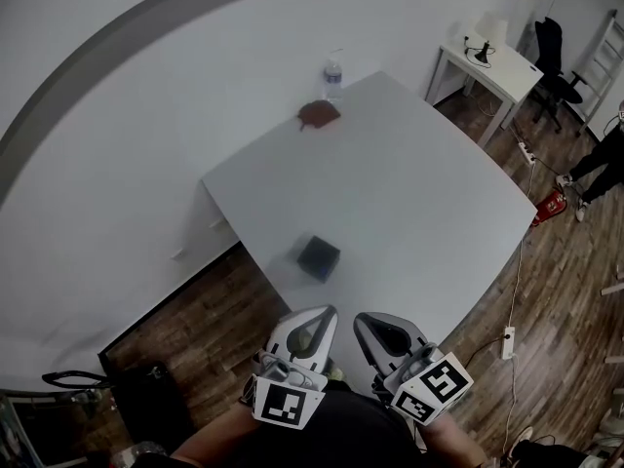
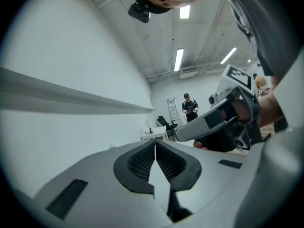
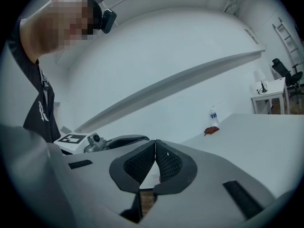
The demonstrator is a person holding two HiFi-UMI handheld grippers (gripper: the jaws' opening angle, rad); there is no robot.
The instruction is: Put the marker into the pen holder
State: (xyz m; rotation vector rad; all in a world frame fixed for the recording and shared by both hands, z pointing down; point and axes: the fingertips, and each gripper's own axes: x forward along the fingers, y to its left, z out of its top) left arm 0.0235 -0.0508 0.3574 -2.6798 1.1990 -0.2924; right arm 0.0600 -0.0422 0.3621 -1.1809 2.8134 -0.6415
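A dark, square pen holder (image 1: pixel 319 258) stands on the white table (image 1: pixel 409 203), near its front-left edge. No marker shows in any view. My left gripper (image 1: pixel 314 322) and right gripper (image 1: pixel 375 325) hang side by side below the table's near corner, close to my body and short of the holder. The left gripper (image 2: pixel 155 144) has its jaws together with nothing between them, and the right gripper (image 2: pixel 213 122) shows beside it. The right gripper (image 3: pixel 155 142) is likewise shut and empty, with the left gripper (image 3: pixel 109 141) at its side.
At the table's far corner lie a brown object (image 1: pixel 318 115) and a water bottle (image 1: pixel 333 78). A small white desk (image 1: pixel 487 66) with a lamp, an office chair (image 1: pixel 556 57) and a person (image 1: pixel 604 159) are at the back right. Cables and a power strip (image 1: pixel 507 341) lie on the wooden floor.
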